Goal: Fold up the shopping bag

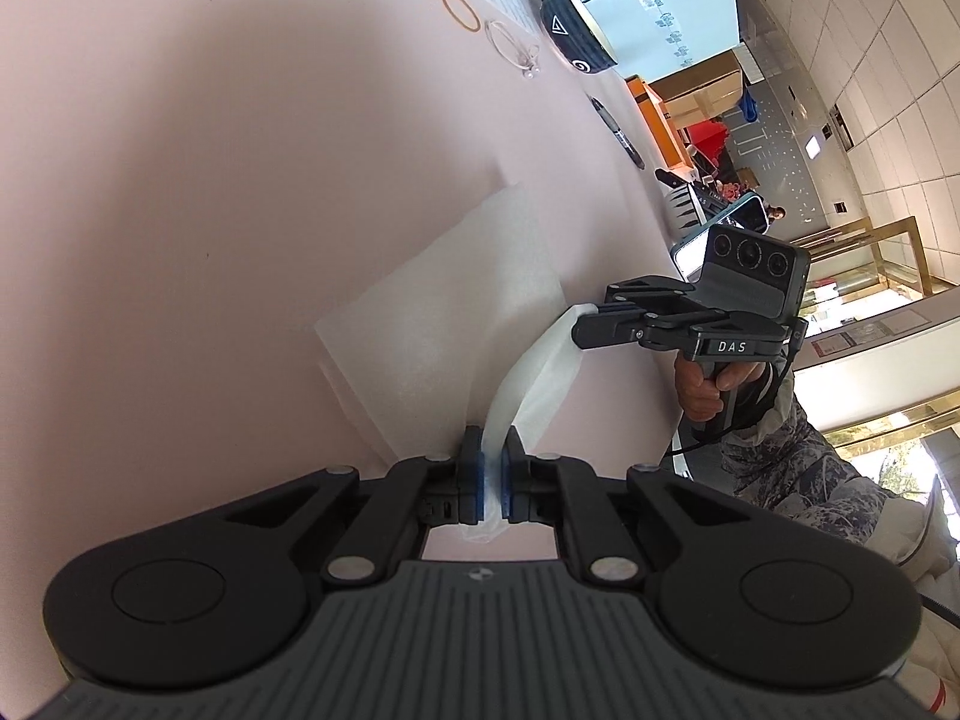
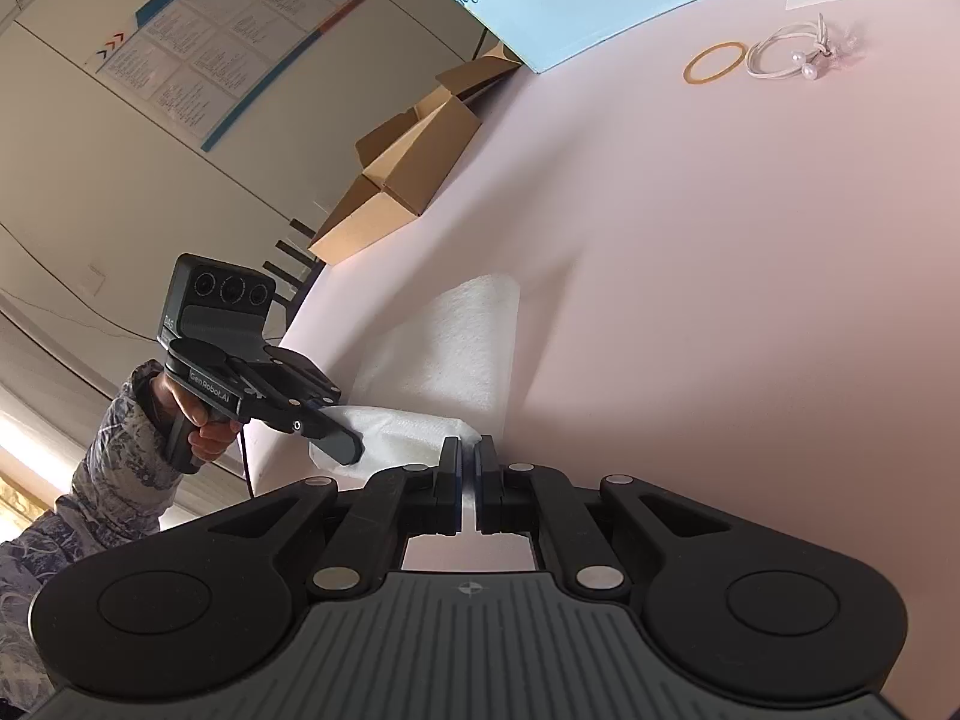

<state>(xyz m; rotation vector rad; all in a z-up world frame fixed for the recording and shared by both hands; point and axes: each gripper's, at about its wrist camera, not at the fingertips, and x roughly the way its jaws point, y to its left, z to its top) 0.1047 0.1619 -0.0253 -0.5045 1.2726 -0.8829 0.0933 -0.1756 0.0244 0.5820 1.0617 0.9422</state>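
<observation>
Left gripper [image 1: 493, 456] and right gripper [image 2: 468, 457] both clamped on white shopping bag [image 1: 444, 300], near tabletop [image 1: 180, 180] edge.

rubber band [image 2: 715, 62] beside a pearl hair tie [image 2: 792, 51] — cardboard box [image 2: 401, 171] off the table edge.

The shopping bag [image 1: 444, 306] is white non-woven cloth, matt and finely fuzzy. Under it the table [image 1: 210, 180] is smooth, matt pale pink. Each claw, left claw [image 1: 489, 468] and right claw [image 2: 468, 468], is matt black plastic with silvery metal pins. Beyond the bag lie a rubbery tan band [image 2: 714, 63] and a glossy pearl-beaded hair tie [image 2: 792, 51]; off the table's edge stands a brown cardboard box [image 2: 408, 174].
</observation>
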